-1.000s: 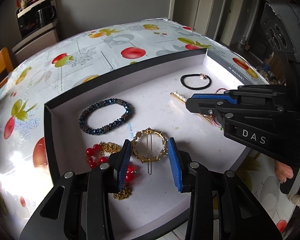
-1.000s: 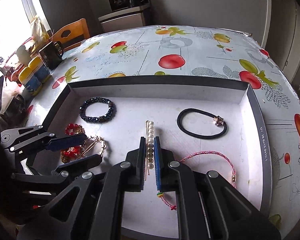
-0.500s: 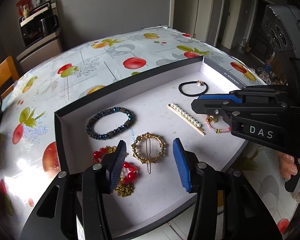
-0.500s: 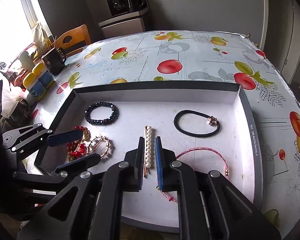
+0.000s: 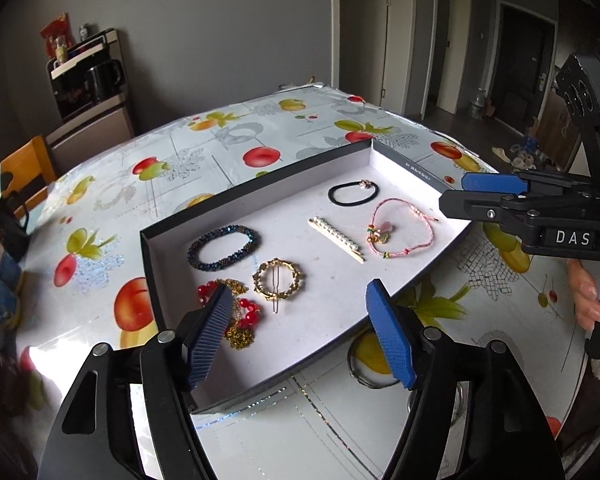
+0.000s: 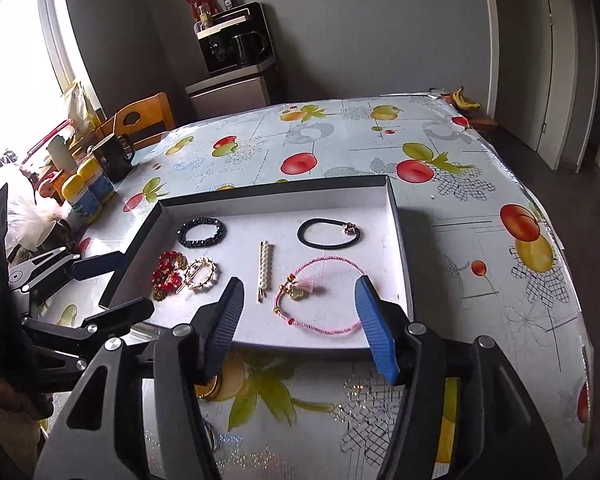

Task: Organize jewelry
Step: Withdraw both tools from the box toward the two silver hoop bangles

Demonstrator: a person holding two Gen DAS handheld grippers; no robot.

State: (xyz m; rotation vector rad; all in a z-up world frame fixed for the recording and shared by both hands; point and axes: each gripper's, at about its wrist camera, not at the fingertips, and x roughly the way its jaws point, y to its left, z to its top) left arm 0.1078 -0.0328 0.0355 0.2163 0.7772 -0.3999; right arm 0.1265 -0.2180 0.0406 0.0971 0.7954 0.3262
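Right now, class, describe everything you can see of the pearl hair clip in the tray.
The pearl hair clip is a slim, straight gold-coloured bar, metal by its look, topped with a single row of small white pearl-like beads. It lies flat on the white floor of the tray, near the middle, between the gold ring clip and the pink cord bracelet, touching neither. No tool touches it.

both wrist views overlook the same tray [image 5: 260, 196] [image 6: 268, 196].
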